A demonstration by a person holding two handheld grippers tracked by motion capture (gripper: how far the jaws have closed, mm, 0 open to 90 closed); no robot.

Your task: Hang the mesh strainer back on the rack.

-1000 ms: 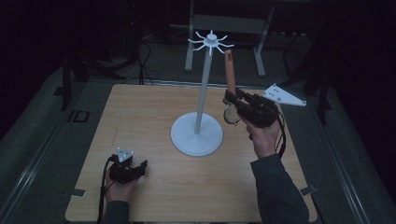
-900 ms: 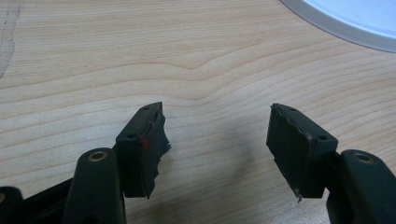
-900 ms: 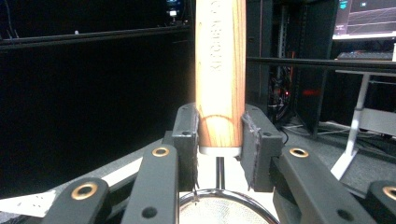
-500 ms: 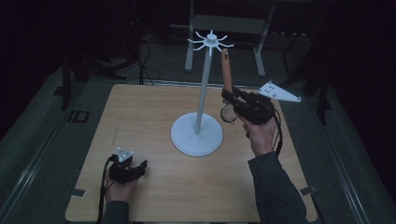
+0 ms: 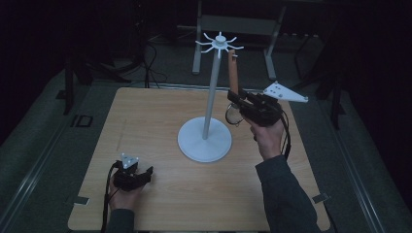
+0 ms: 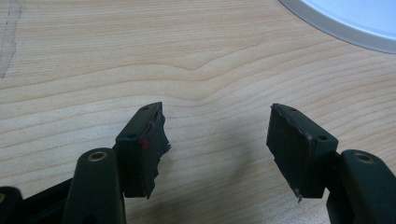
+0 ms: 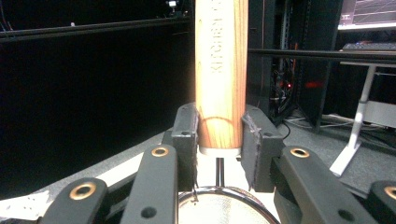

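A person is working at a light wooden tabletop (image 5: 160, 121) in a dim room, holding a pair of tongs in each hand. The right tongs (image 7: 219, 135) are clenching the lower end of a wooden handle (image 7: 221, 70), their two pads pressing on either side of it. Stamped lettering is running along the wood. Just below the tongs, a thin wire stem is leading down to a small round mesh strainer (image 7: 222, 205), so the tool is standing handle-up with its bowl hanging underneath.

In the high view, the right tongs (image 5: 238, 99) are holding the strainer's handle (image 5: 233, 75) upright, its top sitting just beside one of the spoke hooks of a white utensil stand (image 5: 214, 87), which is rising from a round base to the left of those tongs. Whether the handle's end is already catching a hook is too small to tell.

The left tongs (image 6: 215, 149) are resting released near the tabletop's front edge, jaws apart with only bare wood between them, the stand's base lying ahead and to their right.

The strainer is probably light and stiff. The wooden handle is likely giving a firm, non-slippery grip, while the fine mesh could dent, so the handle is the sensible place to take hold.
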